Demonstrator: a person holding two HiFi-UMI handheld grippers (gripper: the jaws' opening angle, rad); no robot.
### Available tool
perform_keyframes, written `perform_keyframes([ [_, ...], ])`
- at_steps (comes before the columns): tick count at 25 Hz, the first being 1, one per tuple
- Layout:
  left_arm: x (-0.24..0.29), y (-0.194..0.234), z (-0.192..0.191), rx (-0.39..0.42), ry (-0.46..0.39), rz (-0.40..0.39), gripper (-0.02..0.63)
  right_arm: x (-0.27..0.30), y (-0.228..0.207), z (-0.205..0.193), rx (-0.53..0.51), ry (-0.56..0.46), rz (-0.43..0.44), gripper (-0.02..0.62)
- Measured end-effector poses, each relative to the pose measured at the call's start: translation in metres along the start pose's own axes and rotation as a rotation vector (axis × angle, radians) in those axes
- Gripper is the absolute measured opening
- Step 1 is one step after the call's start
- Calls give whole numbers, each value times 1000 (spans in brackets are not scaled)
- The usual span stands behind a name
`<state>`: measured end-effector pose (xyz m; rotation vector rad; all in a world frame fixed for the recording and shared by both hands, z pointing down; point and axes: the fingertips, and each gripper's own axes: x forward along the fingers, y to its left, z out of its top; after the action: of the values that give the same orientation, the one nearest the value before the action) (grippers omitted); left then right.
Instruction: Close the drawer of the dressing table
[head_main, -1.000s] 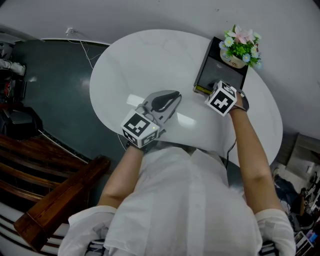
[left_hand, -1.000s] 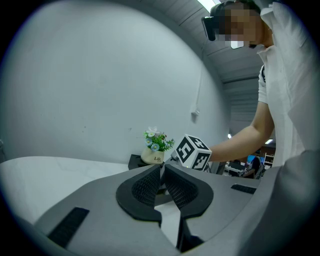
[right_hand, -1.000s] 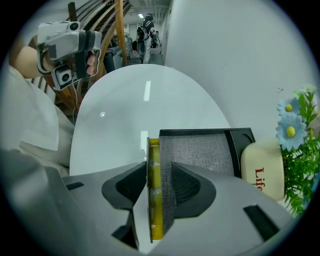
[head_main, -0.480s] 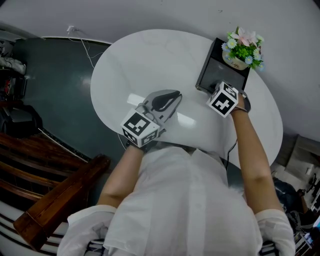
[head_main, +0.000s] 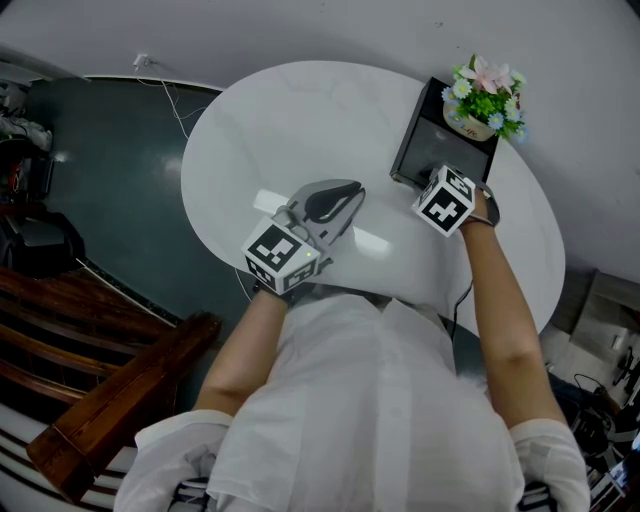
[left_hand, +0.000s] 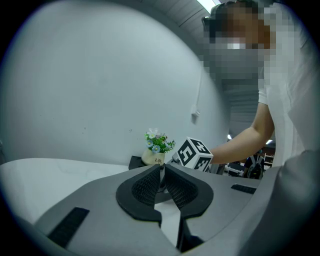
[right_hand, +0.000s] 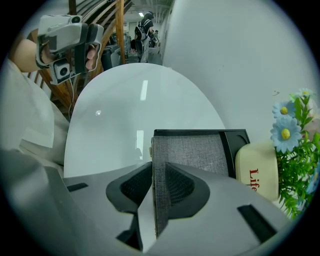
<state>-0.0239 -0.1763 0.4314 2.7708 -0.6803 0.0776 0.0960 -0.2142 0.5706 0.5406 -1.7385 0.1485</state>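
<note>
Indoors, white table, drawer box, dark floor.

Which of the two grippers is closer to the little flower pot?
Right. The right gripper sits just before the flower pot, jaws just closed on the drawer front beneath it; the left gripper is farther off, over the table.

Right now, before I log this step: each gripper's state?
Left gripper: jaws shut, empty.
Right gripper: jaws just closed, gripping the grey fabric-covered panel.
</note>
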Motion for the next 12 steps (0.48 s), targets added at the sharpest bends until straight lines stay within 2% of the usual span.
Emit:
perform_keyframes([
  [8, -3, -1, 2, 9, -1, 10, 20, -1, 0, -3, 34, -34, -29, 78],
  [12, -3, -3, 4, 14, 1, 11, 20, -6, -1, -5, 92, -74, -47, 38],
])
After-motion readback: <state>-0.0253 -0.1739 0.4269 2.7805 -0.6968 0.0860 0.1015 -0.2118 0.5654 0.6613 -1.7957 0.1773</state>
